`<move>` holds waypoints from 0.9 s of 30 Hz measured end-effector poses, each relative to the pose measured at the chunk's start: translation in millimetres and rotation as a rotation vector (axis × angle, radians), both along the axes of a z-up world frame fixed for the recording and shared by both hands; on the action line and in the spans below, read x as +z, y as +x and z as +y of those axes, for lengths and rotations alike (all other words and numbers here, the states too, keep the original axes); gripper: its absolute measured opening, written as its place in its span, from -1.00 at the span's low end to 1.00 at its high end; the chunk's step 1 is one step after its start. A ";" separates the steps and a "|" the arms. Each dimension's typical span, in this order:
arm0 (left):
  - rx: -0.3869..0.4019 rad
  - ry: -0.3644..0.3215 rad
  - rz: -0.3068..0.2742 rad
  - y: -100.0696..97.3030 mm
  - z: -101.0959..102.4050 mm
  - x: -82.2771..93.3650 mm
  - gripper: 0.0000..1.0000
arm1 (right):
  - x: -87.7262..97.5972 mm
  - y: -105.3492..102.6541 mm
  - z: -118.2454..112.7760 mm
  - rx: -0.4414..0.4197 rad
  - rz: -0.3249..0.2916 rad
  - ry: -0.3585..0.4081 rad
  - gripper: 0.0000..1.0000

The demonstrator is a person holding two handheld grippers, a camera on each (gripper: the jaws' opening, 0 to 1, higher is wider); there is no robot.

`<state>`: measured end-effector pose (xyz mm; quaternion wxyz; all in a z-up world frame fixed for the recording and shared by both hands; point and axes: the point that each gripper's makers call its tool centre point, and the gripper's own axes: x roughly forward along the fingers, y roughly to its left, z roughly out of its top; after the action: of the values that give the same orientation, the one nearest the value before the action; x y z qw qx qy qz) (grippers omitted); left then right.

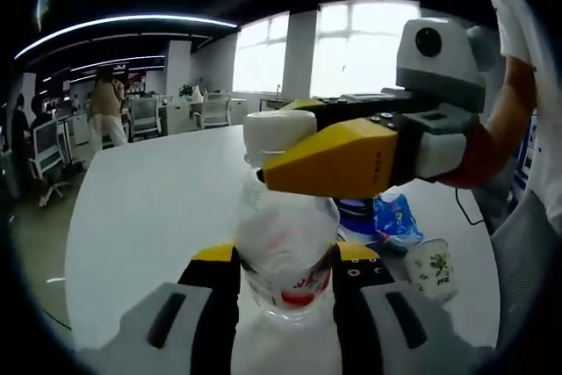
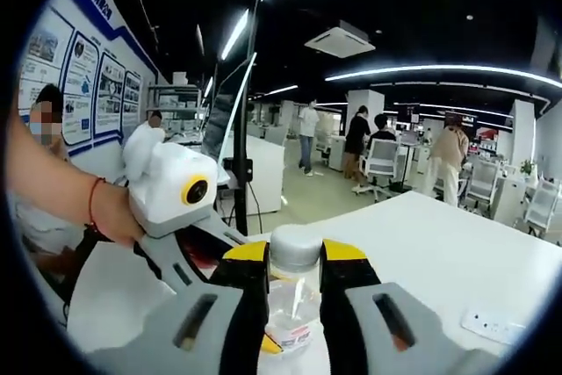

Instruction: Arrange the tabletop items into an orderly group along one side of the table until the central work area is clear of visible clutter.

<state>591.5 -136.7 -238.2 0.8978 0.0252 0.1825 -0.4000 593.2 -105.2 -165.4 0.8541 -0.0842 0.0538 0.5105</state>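
A: Bottle [image 1: 290, 243] clamped at its body by the left gripper [image 1: 288, 261], held above the table's near edge. Right gripper [image 1: 290, 151] grasping the white cap [image 1: 272, 133].

B: Step?

A: Likely twisting the cap. Keep the body pinned low and turn square to the neck, or the thin plastic buckles.

B: Surroundings?

A: White table [image 1: 158, 208], blue packet [image 1: 397, 217] and patterned cup [image 1: 430, 267] near its right edge. Open office, chairs, windows, people standing.
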 end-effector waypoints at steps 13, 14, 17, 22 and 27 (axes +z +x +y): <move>-0.021 0.007 -0.002 -0.7 0.2 -5.5 -0.19 | -4.9 -2.8 -0.6 -0.008 -0.012 -0.021 -0.62; -0.023 0.007 -0.002 -1.2 0.0 -5.6 -0.19 | -5.3 -3.1 -0.7 -0.008 -0.015 -0.025 -0.62; -0.024 0.013 -0.003 -1.4 0.3 -6.3 -0.19 | -5.8 -4.5 -0.5 -0.004 -0.022 -0.029 -0.62; -0.027 0.017 -0.003 -2.1 0.9 -7.5 -0.19 | -7.4 -5.5 -0.4 -0.005 -0.020 -0.033 -0.62; -0.030 0.027 0.001 -3.0 1.2 -10.3 -0.20 | -11.0 -7.5 -0.1 -0.001 -0.021 -0.044 -0.62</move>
<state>588.5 -135.5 -248.5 0.8911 0.0400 0.1880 -0.4111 585.6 -105.2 -176.4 0.8528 -0.1082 0.0561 0.5078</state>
